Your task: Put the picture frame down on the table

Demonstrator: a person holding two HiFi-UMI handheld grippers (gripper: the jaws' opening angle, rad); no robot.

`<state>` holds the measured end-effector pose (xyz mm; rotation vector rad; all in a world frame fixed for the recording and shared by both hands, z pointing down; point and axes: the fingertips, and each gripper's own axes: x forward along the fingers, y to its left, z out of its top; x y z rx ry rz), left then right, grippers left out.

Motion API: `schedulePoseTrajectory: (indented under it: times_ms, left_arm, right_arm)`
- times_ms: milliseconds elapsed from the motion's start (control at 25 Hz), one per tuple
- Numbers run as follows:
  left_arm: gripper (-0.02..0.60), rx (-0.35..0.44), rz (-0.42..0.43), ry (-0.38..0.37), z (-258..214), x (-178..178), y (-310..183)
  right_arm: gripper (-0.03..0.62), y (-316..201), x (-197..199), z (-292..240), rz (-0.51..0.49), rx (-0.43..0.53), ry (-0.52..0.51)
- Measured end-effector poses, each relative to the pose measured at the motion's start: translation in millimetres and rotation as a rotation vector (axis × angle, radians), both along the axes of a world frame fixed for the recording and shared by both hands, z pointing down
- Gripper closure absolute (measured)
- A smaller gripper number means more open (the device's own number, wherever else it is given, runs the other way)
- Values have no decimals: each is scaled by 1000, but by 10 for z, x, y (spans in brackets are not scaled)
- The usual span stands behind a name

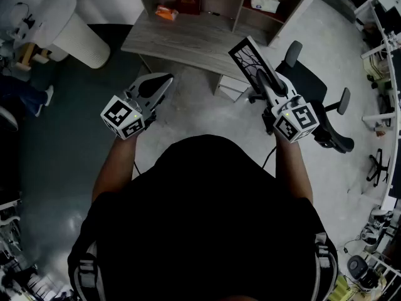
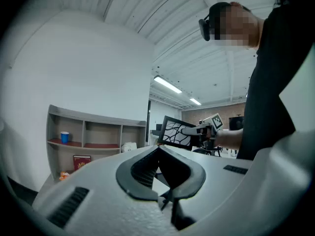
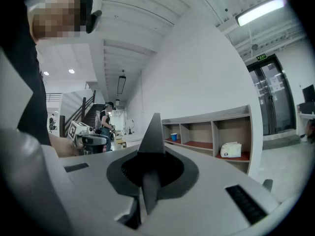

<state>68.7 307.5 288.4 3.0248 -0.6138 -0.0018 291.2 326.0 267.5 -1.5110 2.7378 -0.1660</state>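
While the right gripper (image 1: 262, 79) clamps the black rectangular picture frame (image 1: 246, 58) aloft (left gripper (image 1: 164, 81) closed, empty), the grey wooden table (image 1: 175, 41) at twelve o'clock awaits it.

We wear a black short-sleeved top (image 1: 207, 231), with grey-and-white straps (image 1: 86, 273) at four and eight o'clock in the head view. Our left gripper (image 1: 164, 80) and right gripper (image 1: 263, 79) are pale grey shells, each bearing a cube (image 1: 124, 118) of black-and-white square markers with a green light.
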Motion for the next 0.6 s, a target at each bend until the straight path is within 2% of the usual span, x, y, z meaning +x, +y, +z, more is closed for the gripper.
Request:
schedulePoseTrajectory:
  times_ms: [240,600]
  left_arm:
    - [565,1,-2,-10,19,186,29]
    - [566,-25,-32,-27,108,427,125]
  right_arm:
    - [577,8,191,50,-8,-11,-16]
    - [577,1,339,146,-77,-30,-76]
